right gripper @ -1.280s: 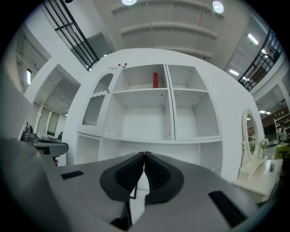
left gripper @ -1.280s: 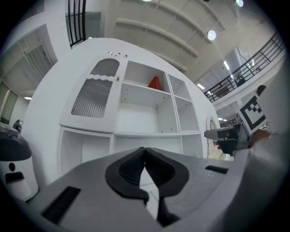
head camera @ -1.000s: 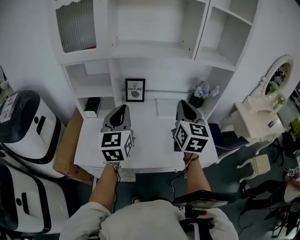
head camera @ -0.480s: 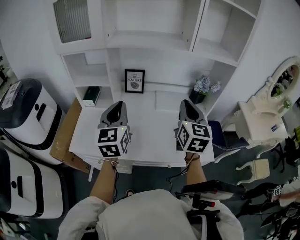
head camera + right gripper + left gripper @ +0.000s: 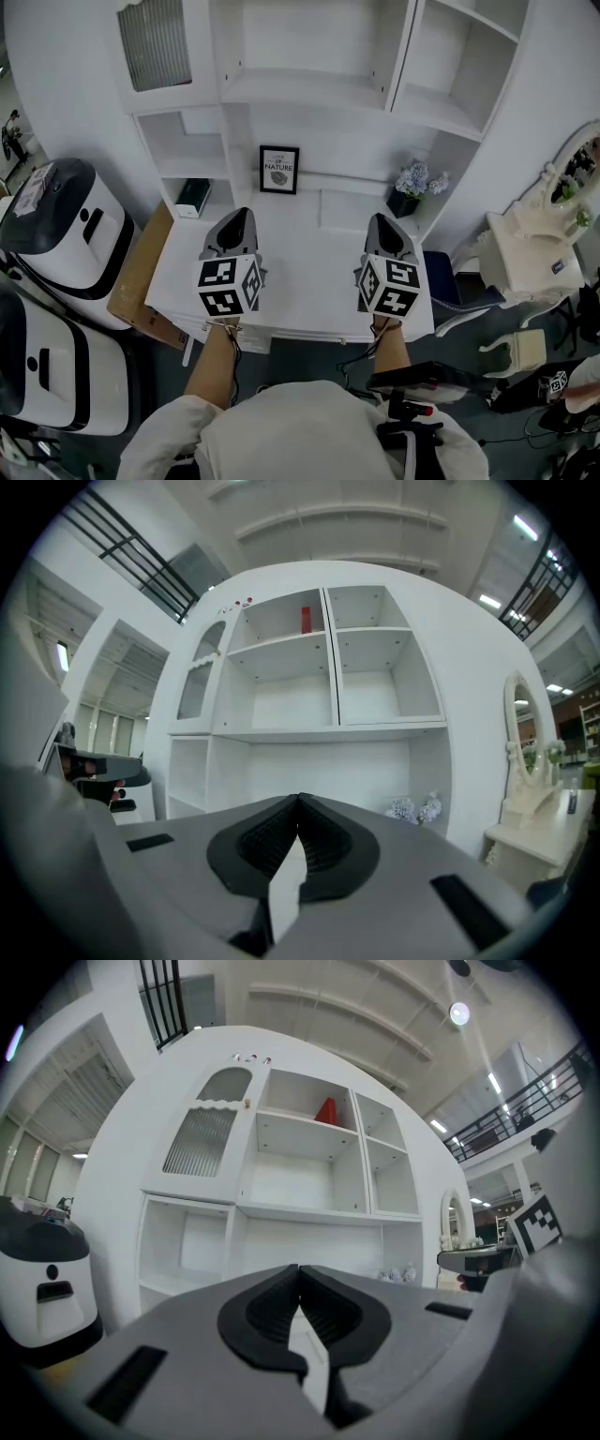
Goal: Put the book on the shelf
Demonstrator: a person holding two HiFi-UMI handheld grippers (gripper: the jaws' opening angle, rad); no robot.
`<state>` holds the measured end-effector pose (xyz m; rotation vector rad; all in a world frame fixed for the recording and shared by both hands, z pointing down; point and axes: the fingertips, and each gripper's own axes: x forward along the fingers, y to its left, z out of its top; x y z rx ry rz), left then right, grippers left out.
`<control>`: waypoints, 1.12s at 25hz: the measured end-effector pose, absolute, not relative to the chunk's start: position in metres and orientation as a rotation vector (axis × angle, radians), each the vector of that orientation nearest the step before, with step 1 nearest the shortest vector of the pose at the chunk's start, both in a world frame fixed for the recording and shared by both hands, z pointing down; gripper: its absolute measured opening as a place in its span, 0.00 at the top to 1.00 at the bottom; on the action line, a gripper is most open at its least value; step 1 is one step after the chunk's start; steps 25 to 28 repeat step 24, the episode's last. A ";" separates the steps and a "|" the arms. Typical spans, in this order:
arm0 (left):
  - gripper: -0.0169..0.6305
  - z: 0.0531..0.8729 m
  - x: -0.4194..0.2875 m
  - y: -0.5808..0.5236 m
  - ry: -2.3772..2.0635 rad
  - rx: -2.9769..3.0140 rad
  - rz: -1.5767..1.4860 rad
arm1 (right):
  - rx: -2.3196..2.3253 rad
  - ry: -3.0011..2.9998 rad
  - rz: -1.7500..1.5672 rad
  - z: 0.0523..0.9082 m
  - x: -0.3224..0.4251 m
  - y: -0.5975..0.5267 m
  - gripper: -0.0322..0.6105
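Nothing held in the left tongs (image 5: 240,220): shut pad to pad, black ribbed faces meeting in a seam. Same with the right tongs (image 5: 385,225): closed tight, nothing pinched. Poised level and side by side over the bare white surface (image 5: 300,281) at centre frame in the head view, well apart from anything to grasp.

Could go wrong first by arriving closed: would shove the book deeper into its nook instead of taking it. Open before the approach. Could also scrape a cubby wall on the way in, given how narrow the opening looks. Further out, at upper centre of the surface, beware of tipping the small black-framed print (image 5: 278,170). To the right of it, beware of toppling the dark pot of pale blue flowers (image 5: 412,187). Might lose the book on the lift too, if pinched by one thin edge only. Might end up carrying the wrong thing altogether, with so little to tell the book by.

Probably the book: a dark green slab with a white edge (image 5: 192,197), tucked in the low cubby of the white shelf unit (image 5: 309,89), left of centre in the head view, well apart from both tongs. Too small to judge thickness, cover or whether leaning or flat. Not picked out in either gripper view. Seen there only a small red thing (image 5: 325,1111) on a high shelf, kind unclear.
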<state>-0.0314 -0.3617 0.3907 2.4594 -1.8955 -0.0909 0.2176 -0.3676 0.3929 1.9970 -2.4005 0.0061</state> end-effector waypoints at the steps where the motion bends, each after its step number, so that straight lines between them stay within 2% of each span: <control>1: 0.96 0.391 -0.032 -0.363 -1.895 2.457 -0.092 | 2.007 -2.388 -0.003 0.393 0.219 -0.367 0.92; 28: 0.96 0.395 -0.021 -0.368 -1.847 2.488 -0.093 | 2.055 -2.346 -0.009 0.390 0.234 -0.356 0.92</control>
